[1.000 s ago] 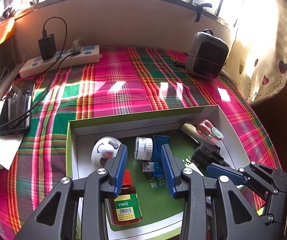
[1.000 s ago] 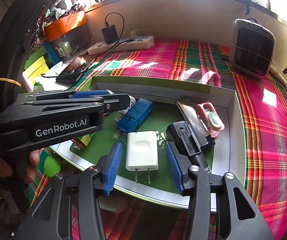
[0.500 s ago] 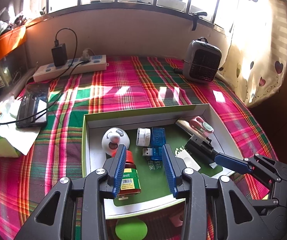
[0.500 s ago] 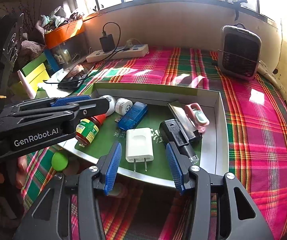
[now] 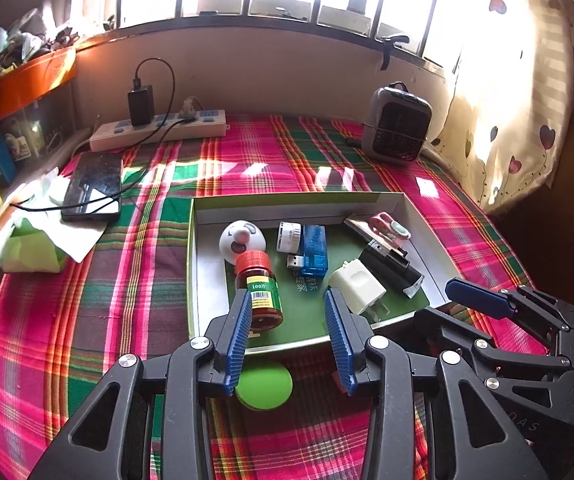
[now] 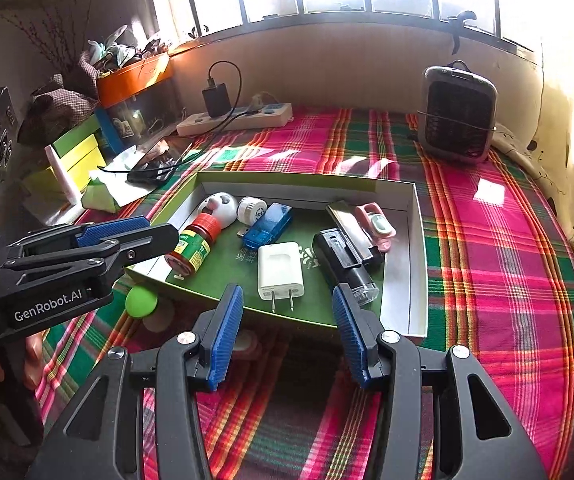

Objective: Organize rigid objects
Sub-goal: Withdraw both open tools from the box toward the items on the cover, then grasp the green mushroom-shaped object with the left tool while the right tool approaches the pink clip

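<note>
A shallow box point(image 5: 203, 264) point(image 6: 415, 240) lies on the plaid cloth. It holds a red-capped bottle point(image 5: 258, 286) point(image 6: 195, 244), a white plug adapter point(image 5: 357, 285) point(image 6: 280, 270), a blue USB stick point(image 5: 313, 250) point(image 6: 268, 226), a black device point(image 5: 391, 270) point(image 6: 345, 264), a white round toy point(image 5: 242, 240), a white cap point(image 5: 289, 236) and a pink item point(image 5: 390, 230) point(image 6: 377, 226). My left gripper point(image 5: 289, 320) is open and empty above the box's near edge. My right gripper point(image 6: 285, 318) is open and empty, near the adapter's prongs. A green disc point(image 5: 264, 386) point(image 6: 141, 301) lies outside the box.
A small heater point(image 5: 397, 124) point(image 6: 457, 114) stands at the back right. A power strip point(image 5: 159, 130) with a charger runs along the back wall. A phone point(image 5: 95, 188) and tissues point(image 5: 33, 240) lie at the left. Boxes and clutter crowd the far left.
Both grippers have pulled back and up from the box, so its contents look smaller and farther. Both stay open. The green disc has come into view in front of the box.
</note>
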Demonstrator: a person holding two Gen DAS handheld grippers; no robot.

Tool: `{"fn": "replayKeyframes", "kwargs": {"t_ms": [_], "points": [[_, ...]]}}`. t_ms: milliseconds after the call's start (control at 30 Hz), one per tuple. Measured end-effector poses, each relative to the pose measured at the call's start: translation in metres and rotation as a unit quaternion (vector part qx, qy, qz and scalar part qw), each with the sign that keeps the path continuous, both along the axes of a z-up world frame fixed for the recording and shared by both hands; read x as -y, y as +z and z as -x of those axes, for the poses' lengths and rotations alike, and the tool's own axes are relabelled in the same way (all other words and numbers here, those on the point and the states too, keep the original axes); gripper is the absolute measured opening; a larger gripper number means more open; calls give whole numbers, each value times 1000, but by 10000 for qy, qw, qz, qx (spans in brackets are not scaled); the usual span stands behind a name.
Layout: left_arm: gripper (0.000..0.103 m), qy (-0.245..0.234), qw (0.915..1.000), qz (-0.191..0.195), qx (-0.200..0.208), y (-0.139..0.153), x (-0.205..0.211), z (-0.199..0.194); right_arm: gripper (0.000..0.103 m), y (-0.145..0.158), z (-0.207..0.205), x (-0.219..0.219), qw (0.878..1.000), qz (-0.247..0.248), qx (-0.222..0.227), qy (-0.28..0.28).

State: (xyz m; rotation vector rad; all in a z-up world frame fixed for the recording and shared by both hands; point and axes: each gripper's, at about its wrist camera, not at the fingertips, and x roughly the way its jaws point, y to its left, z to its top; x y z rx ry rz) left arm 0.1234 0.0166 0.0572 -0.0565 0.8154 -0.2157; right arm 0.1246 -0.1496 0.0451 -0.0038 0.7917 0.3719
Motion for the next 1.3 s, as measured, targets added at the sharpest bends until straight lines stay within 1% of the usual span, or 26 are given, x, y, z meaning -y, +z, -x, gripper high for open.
{"fn": "replayKeyframes", "kwargs": {"t_ms": [100, 233, 433, 667, 833, 1000, 1033, 1100, 1133, 1167, 1233, 1300], "points": [[37, 45, 9999, -95, 32, -1, -1, 6, 48, 2, 5, 1, 10000, -22, 29, -10], [37, 80, 10000, -23, 46, -1, -6, 14, 48, 2, 11, 1, 10000, -24, 25, -8], [37, 238, 9996, 168, 0, -6, -22, 28, 48, -1, 20, 2, 10000, -4, -20, -31], [39, 523, 9977, 406, -107, -15, -50, 40, 48, -11, 27, 2, 9998, -26, -185, -13], [39, 575, 9965, 551, -238, -27, -61, 45, 49, -17, 27, -9, 9993, -95, -331, 121], [39, 533, 9960, 622, -347, -35, -64, 47, 49, -21, 26, -25, 9993, 61, -358, 107], [39, 519, 9960, 629, -370, -36, -64, 47, 50, -22, 25, -27, 9993, 70, -370, 69], [40, 482, 9960, 645, -393, -38, -64, 47, 54, -23, 23, -30, 9992, 55, -402, -40], [40, 468, 9959, 650, -411, -39, -64, 47, 59, -24, 22, -31, 9991, 1, -422, -92], [40, 456, 9959, 656, -427, -40, -64, 47, 61, -25, 21, -31, 9988, -71, -453, -142], [40, 438, 9958, 658, -464, -42, -65, 47, 62, -26, 19, -32, 9982, -208, -507, -232], [40, 438, 9956, 669, -489, -43, -67, 47, 62, -28, 17, -35, 9977, -189, -531, -370]]}}
